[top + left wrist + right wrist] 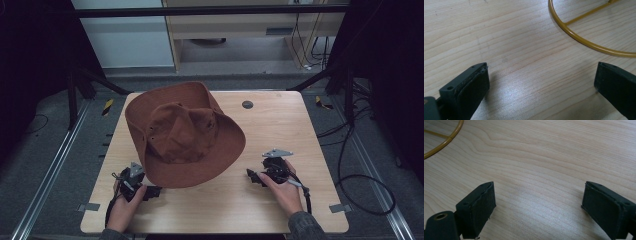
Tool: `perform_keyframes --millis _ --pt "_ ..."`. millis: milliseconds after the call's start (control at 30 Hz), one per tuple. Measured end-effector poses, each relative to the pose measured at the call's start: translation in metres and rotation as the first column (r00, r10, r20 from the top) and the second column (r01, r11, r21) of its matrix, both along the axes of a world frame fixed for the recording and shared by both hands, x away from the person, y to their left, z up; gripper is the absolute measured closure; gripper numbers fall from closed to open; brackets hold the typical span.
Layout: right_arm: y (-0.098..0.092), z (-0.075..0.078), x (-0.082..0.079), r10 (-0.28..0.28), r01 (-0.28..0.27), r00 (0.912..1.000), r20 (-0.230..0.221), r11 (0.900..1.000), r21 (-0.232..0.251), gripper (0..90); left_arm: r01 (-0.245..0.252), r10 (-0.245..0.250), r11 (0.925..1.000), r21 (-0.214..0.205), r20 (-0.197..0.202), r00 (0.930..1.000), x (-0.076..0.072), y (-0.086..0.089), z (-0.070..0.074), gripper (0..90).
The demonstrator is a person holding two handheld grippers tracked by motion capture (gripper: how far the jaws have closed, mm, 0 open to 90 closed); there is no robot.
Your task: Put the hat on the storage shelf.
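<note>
Both grippers rest low on the worktop (pixel 280 125) at the near edge, jaws spread wide and empty in each gripper view. Left gripper (pixel 152 191) sits just beside the near-left brim of the hat (pixel 182 132); right gripper (pixel 251 175) stands a little apart from the near-right brim. Hat lies crown up, centre-left, between and beyond both grippers. A yellow wire ring (pixel 584 41) on the wood shows ahead of each gripper, likely a stand under the hat. Judgement: left is nearer for a brim grasp.

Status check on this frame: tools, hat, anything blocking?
Left tool open, right tool open, both empty on the table. Brown hat sits between them, ungripped. Nothing blocking.
</note>
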State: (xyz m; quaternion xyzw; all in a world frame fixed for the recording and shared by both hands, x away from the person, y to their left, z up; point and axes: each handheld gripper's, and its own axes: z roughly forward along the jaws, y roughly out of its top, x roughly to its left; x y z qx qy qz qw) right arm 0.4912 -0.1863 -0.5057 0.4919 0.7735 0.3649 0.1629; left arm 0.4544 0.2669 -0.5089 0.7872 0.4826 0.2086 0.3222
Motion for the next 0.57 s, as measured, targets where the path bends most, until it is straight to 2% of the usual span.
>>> perform_keyframes --millis 233,333,433,567 --pt "0.003 -0.005 -0.003 -0.013 0.013 0.9988 0.047 0.9999 0.001 9.6 -0.001 0.001 1.0 -0.001 0.0 1.0 0.0 0.0 0.0 0.0" --pt "0.005 -0.005 -0.003 -0.011 0.013 0.9987 0.05 0.9996 -0.027 9.4 0.0 0.0 1.0 0.0 0.0 1.0 0.0 0.0 0.0 0.0" --pt "0.012 -0.006 -0.004 -0.001 0.007 0.998 0.063 0.9954 -0.096 7.1 0.0 0.0 1.0 0.0 0.0 1.0 0.0 0.0 0.0 0.0" --pt "0.016 -0.006 -0.004 -0.025 0.031 0.9979 0.059 0.9946 -0.099 6.2 0.0 0.0 1.0 0.002 -0.001 1.0 0.0 0.0 0.0 0.0"
